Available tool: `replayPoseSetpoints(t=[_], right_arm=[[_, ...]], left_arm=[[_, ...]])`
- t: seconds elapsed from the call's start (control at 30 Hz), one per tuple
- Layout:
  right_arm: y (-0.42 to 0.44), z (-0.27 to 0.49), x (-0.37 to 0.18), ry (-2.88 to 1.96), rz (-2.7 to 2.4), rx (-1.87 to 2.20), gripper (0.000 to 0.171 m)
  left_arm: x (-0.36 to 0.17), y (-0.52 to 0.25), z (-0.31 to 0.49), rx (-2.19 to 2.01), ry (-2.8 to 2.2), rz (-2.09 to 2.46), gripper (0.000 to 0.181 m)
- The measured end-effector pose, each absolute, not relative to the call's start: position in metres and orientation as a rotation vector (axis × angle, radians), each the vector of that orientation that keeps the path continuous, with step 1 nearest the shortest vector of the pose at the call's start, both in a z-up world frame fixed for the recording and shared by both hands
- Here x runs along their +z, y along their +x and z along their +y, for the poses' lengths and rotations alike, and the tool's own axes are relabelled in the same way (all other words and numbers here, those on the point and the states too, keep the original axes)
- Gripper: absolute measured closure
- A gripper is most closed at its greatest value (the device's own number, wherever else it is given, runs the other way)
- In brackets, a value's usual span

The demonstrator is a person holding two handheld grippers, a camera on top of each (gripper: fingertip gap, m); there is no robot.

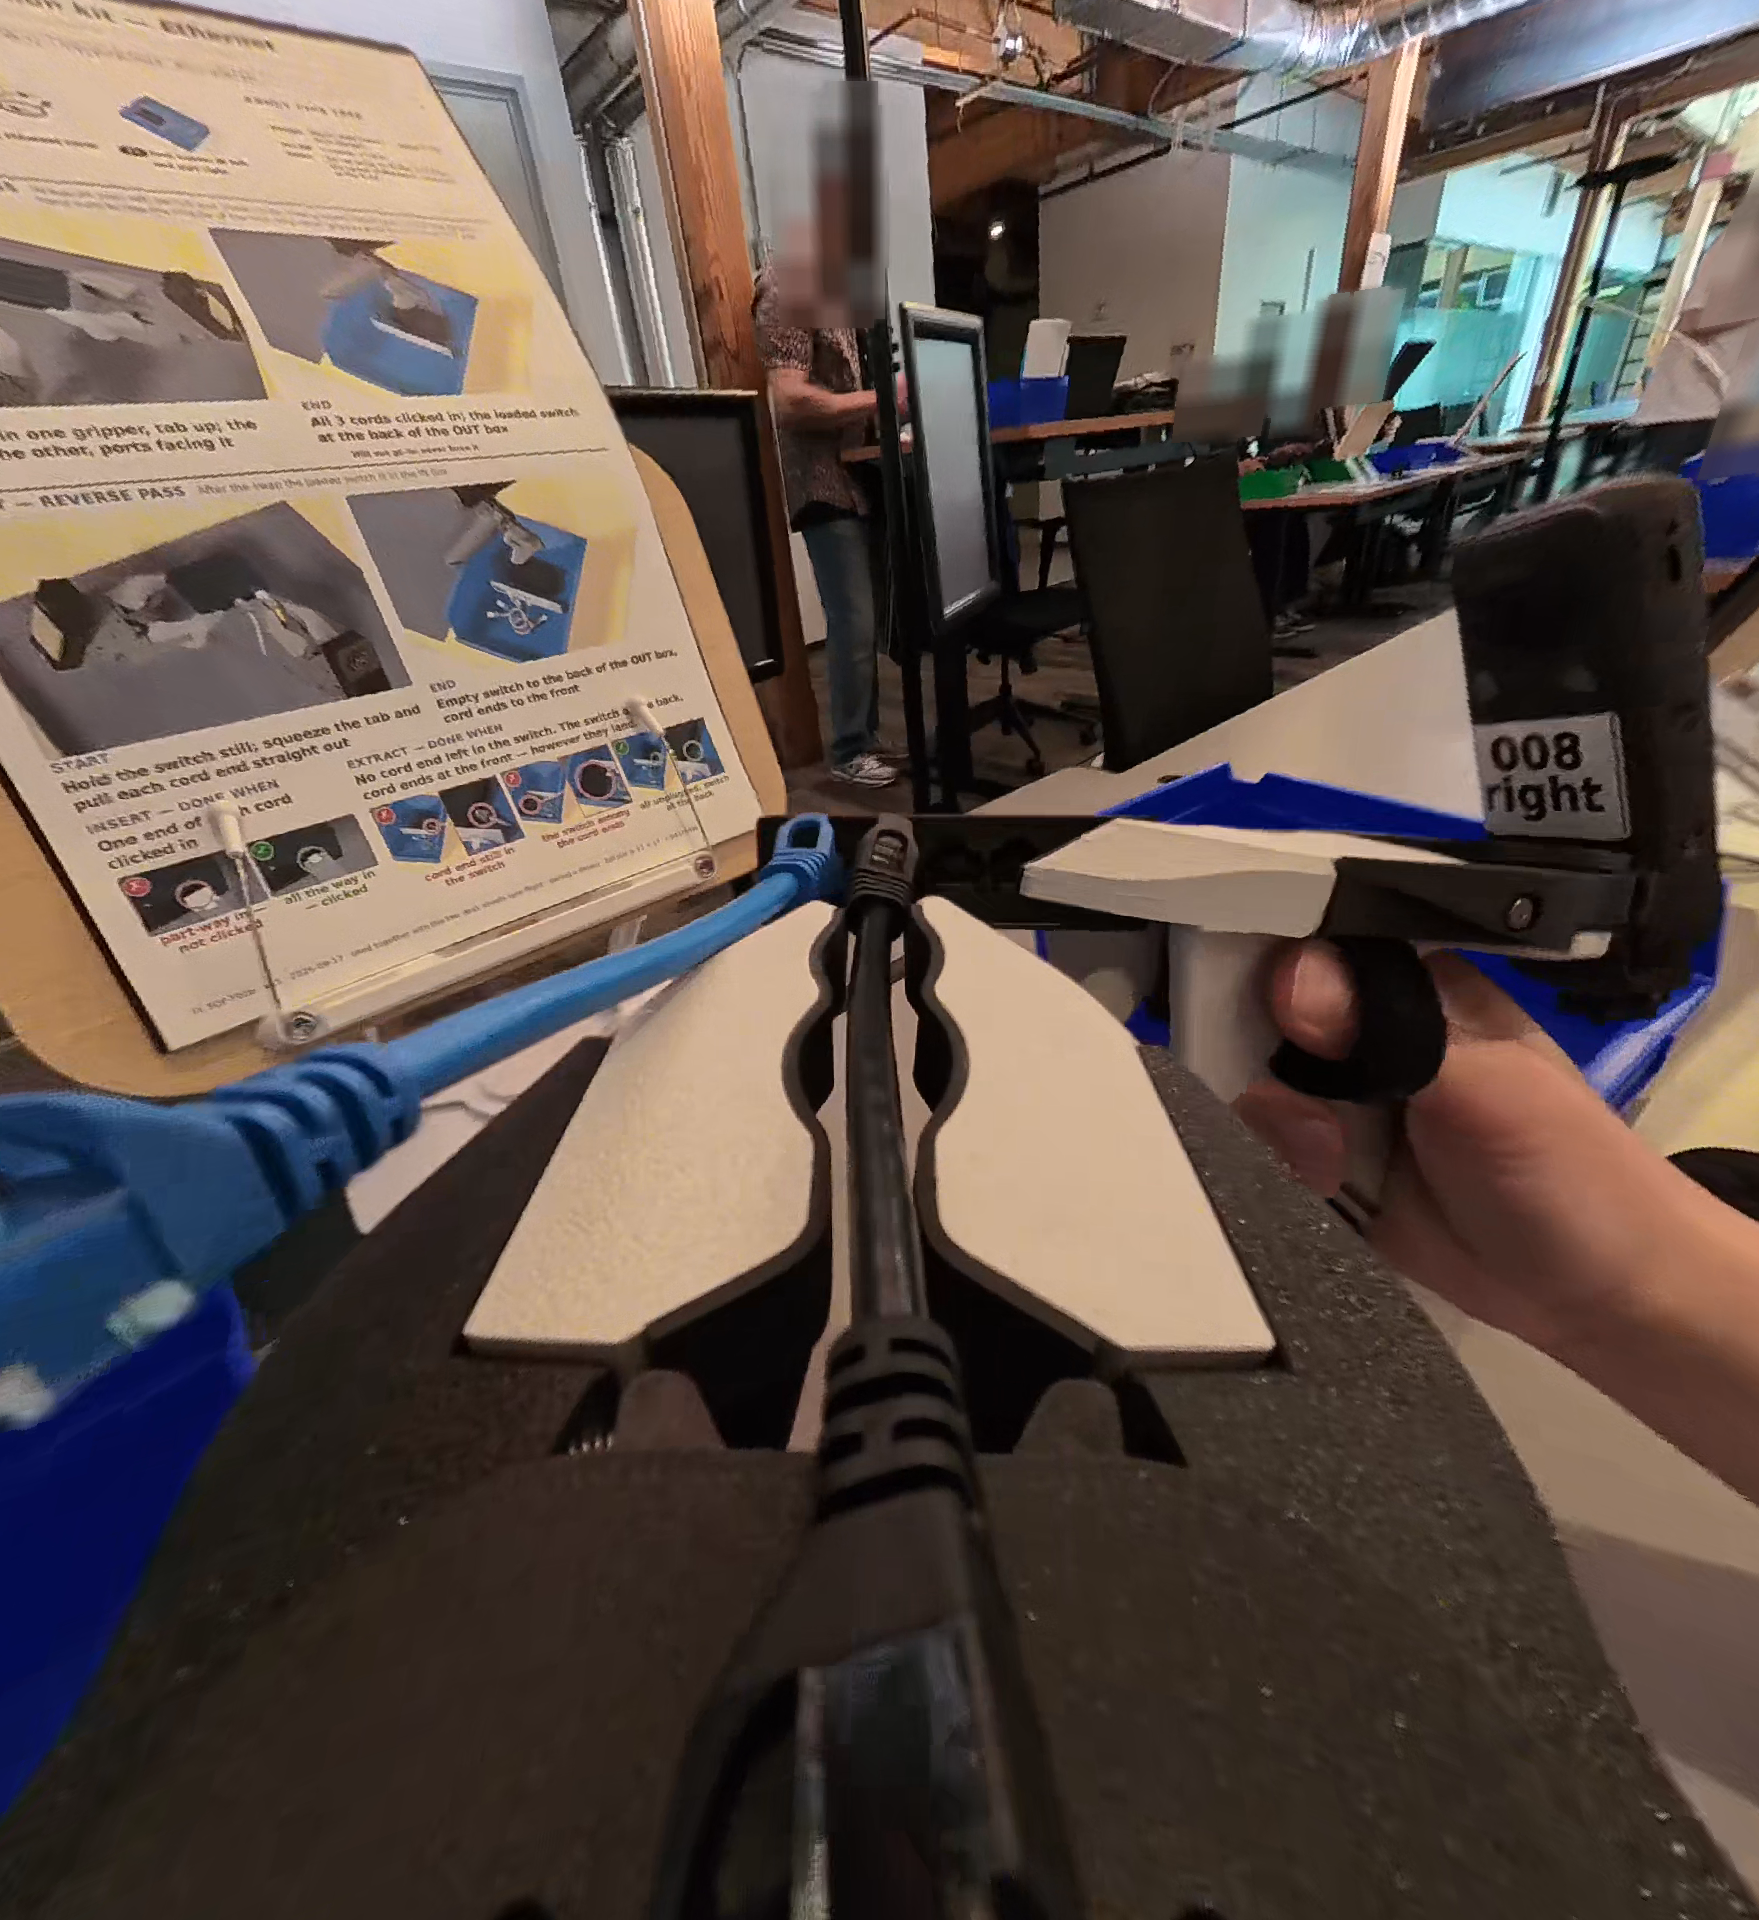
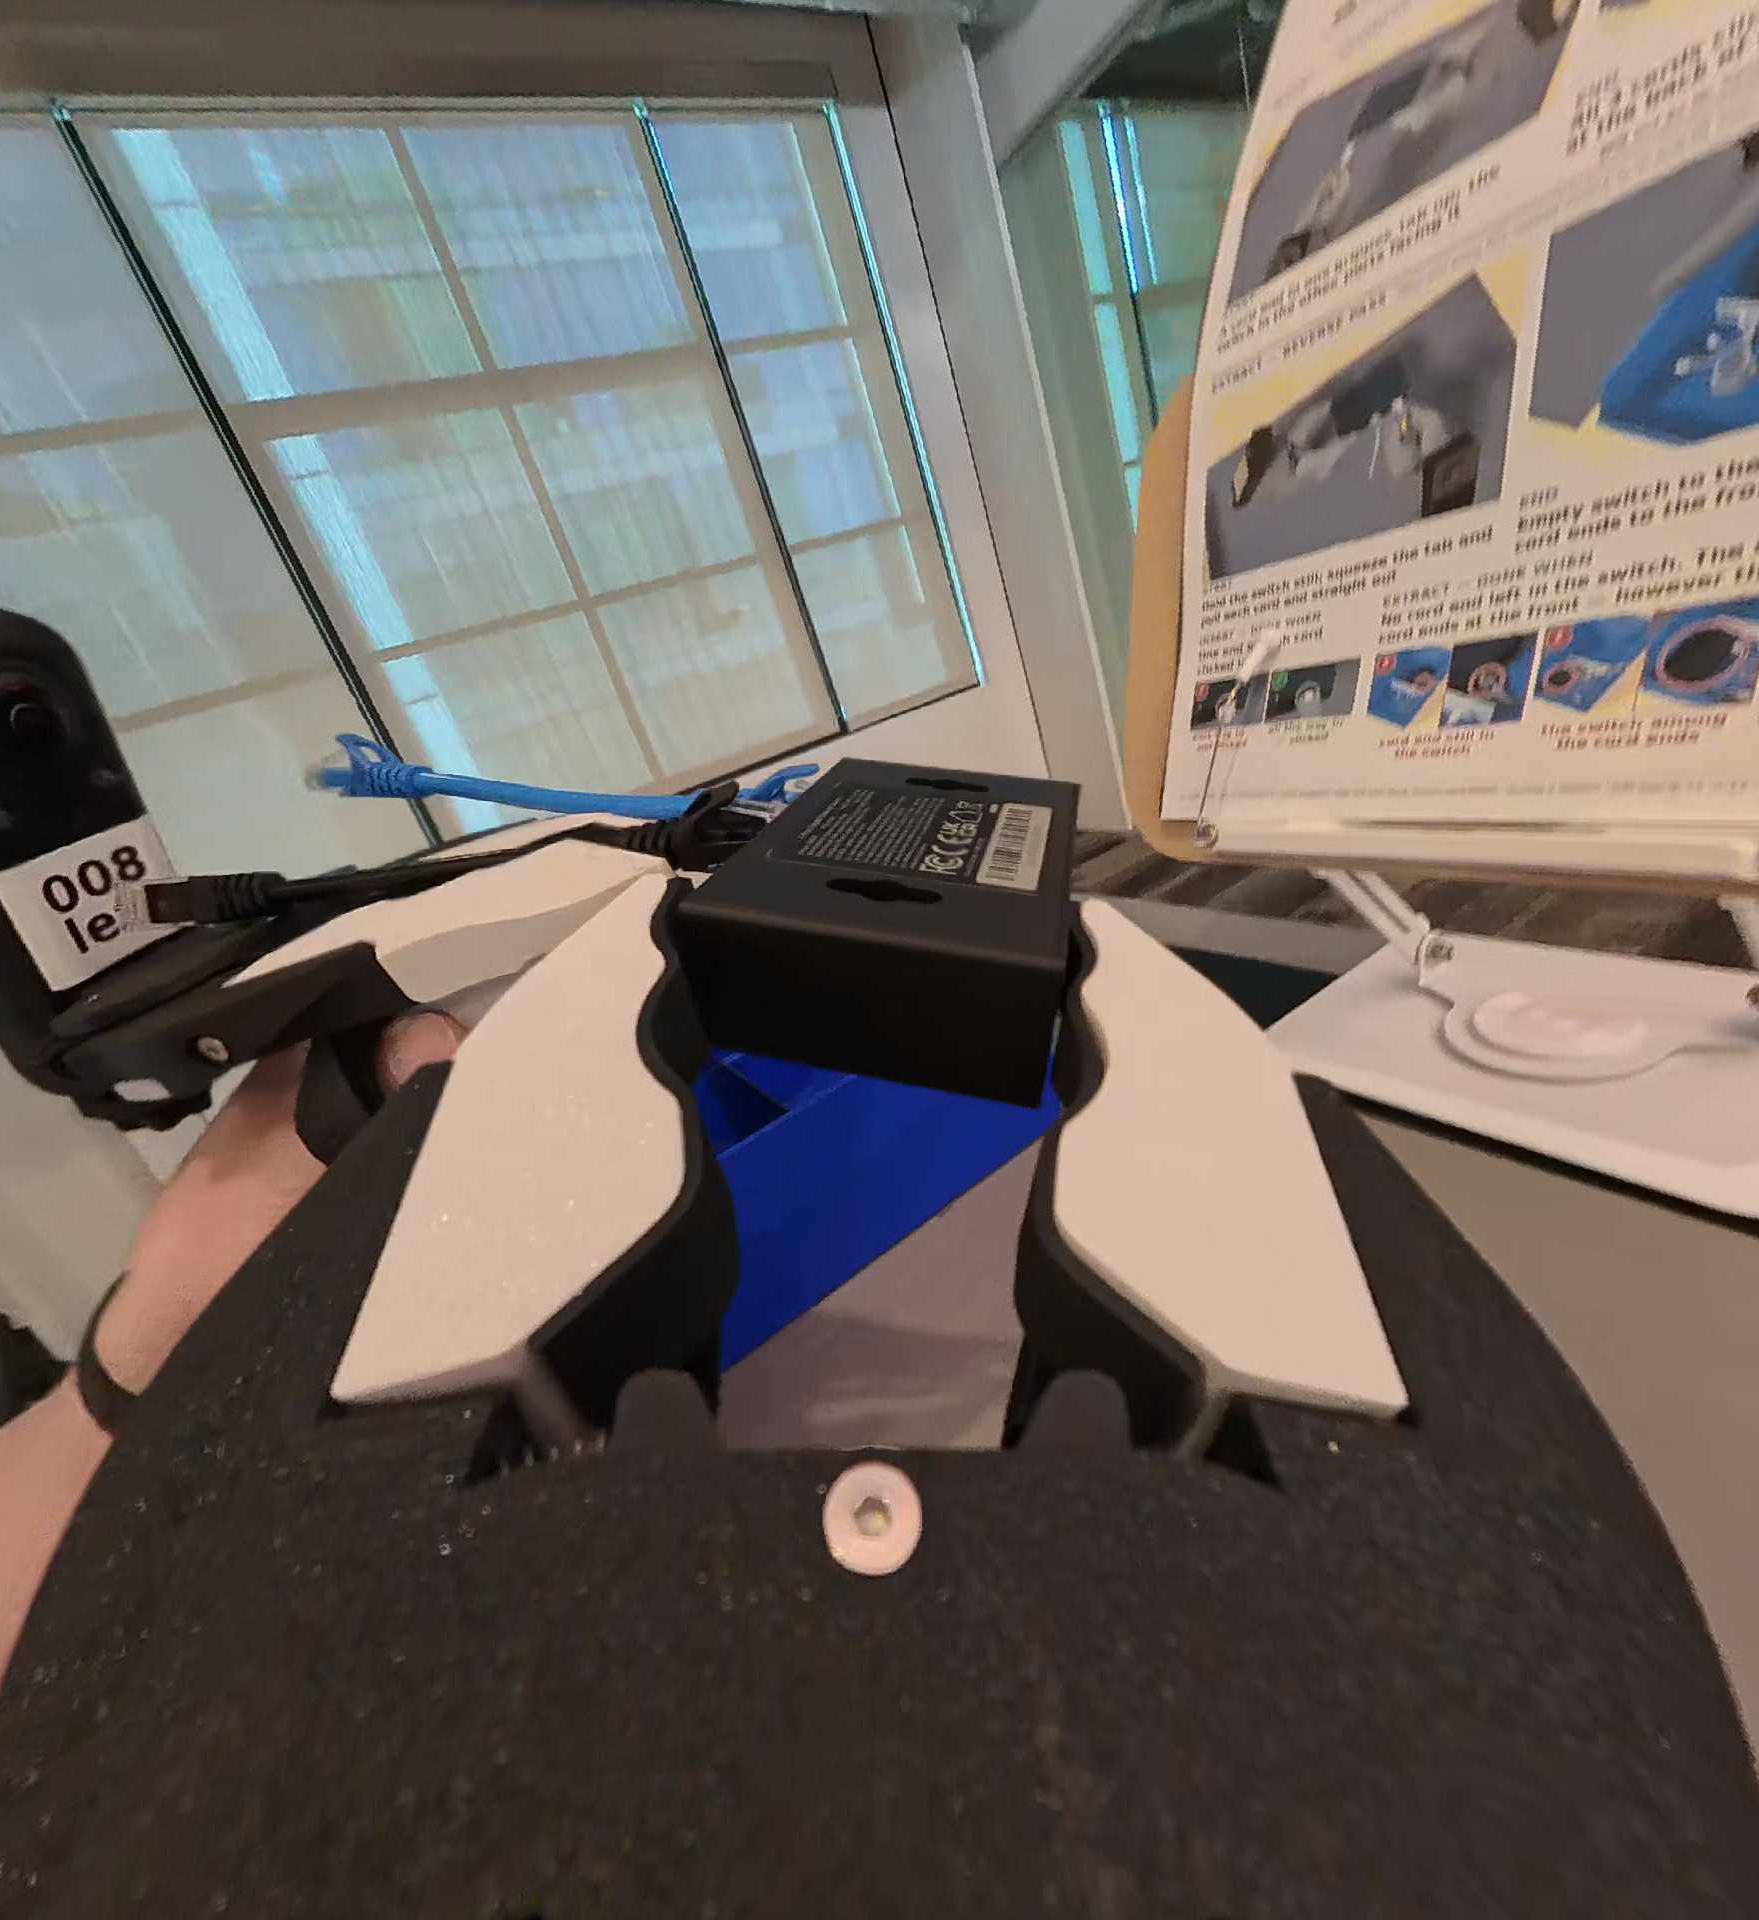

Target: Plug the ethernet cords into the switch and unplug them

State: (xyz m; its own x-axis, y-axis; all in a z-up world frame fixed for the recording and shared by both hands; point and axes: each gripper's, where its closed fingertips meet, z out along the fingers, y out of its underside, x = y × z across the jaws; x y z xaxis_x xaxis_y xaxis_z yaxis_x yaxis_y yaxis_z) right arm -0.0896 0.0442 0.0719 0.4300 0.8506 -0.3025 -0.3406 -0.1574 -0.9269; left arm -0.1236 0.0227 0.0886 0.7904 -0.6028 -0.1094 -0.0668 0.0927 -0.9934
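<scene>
The left gripper is closed on a black cord whose plug meets the black switch. The right gripper clamps that switch by its sides, label face up, above a blue bin. Two cords show: a blue cord also reaches the switch, its free end dangling. An instruction board on a white stand stands just behind. The ports are hidden; whether either plug is seated cannot be told.

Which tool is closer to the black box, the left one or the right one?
Right. The right tool is clamped on the black box, touching both its sides. The left tool holds the black cord just short of the box, its tips close to the front.
</scene>
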Motion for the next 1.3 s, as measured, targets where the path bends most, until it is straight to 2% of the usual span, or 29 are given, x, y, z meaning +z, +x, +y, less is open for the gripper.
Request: replayPoseSetpoints(t=[0.23, 0.53, 0.73, 1.13, 1.2, 1.3], right_arm=[[-0.093, 0.036, 0.094, -1.206, -0.570, 0.968, 0.106], [-0.101, 0.011, 0.129, -0.987, -0.723, 0.774, 0.107], [-0.097, -0.003, 0.141, -0.912, -0.768, 0.615, 0.106], [-0.088, -0.023, 0.155, -0.802, -0.816, 0.611, 0.106], [-0.090, -0.030, 0.157, -0.782, -0.850, 0.606, 0.102], [-0.096, -0.042, 0.162, -0.758, -0.885, 0.632, 0.086]], left_arm=[[0.105, -0.127, 0.014, -0.556, -1.395, 0.576, 0.171], [0.136, -0.131, -0.010, -0.330, -1.198, 0.667, 0.172], [0.144, -0.127, -0.022, -0.350, -1.141, 0.699, 0.171], [0.155, -0.118, -0.042, -0.363, -1.039, 0.729, 0.172], [0.160, -0.119, -0.047, -0.359, -1.024, 0.728, 0.172], [0.165, -0.120, -0.053, -0.366, -1.010, 0.723, 0.172]])
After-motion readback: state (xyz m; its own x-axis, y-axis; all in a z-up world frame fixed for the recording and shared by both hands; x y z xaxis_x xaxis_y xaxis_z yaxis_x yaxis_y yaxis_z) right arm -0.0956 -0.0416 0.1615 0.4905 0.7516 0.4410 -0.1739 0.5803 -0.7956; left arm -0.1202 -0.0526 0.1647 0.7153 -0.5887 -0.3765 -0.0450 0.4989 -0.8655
